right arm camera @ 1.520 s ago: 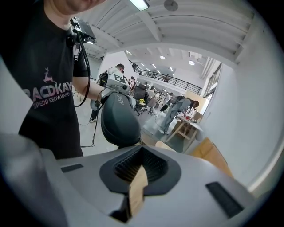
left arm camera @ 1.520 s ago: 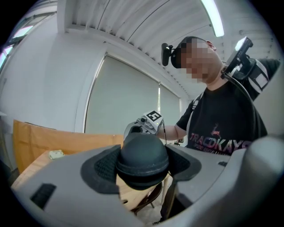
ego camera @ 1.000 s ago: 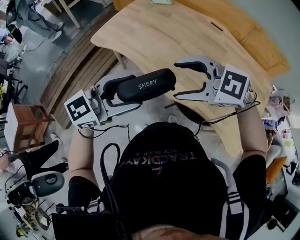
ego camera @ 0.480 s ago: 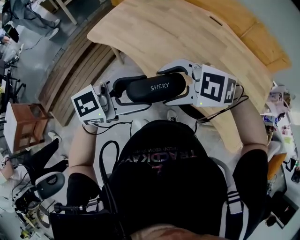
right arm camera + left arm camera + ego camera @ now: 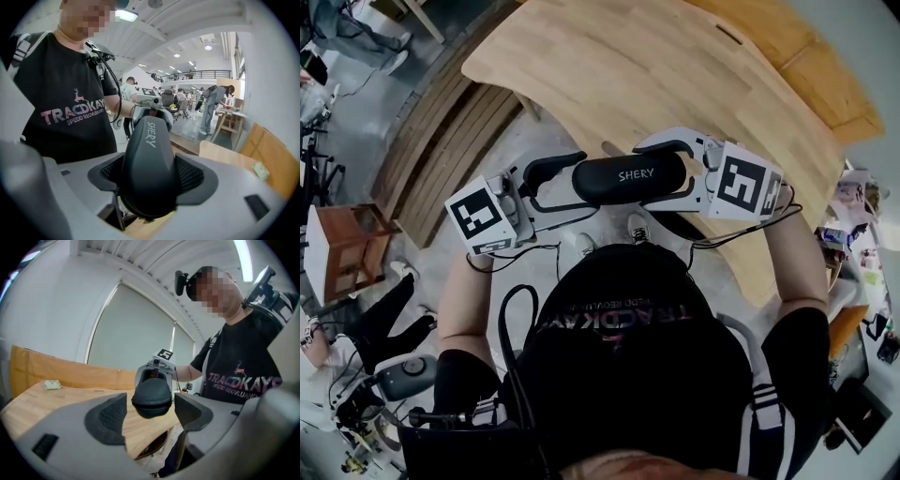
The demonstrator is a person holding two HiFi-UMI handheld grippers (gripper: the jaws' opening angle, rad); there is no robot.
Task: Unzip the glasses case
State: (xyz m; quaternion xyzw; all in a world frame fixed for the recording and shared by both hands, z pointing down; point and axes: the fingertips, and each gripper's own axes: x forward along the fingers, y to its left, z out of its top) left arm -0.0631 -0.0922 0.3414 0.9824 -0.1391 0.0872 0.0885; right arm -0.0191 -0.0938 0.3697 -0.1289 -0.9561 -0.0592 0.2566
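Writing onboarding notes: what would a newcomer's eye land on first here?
The black SHERY glasses case stands out, held in the air near the wooden table, in front of the person. The left gripper grips one end; the right gripper, its jaws having just closed further, clasps the other.

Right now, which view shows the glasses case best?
The head view: the glasses case shows side-on, nearly whole, lettering readable. The right gripper view shows it close but foreshortened; the left gripper view only one end.

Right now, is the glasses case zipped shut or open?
Shut: the glasses case shows no gap; its two halves meet at the seam.
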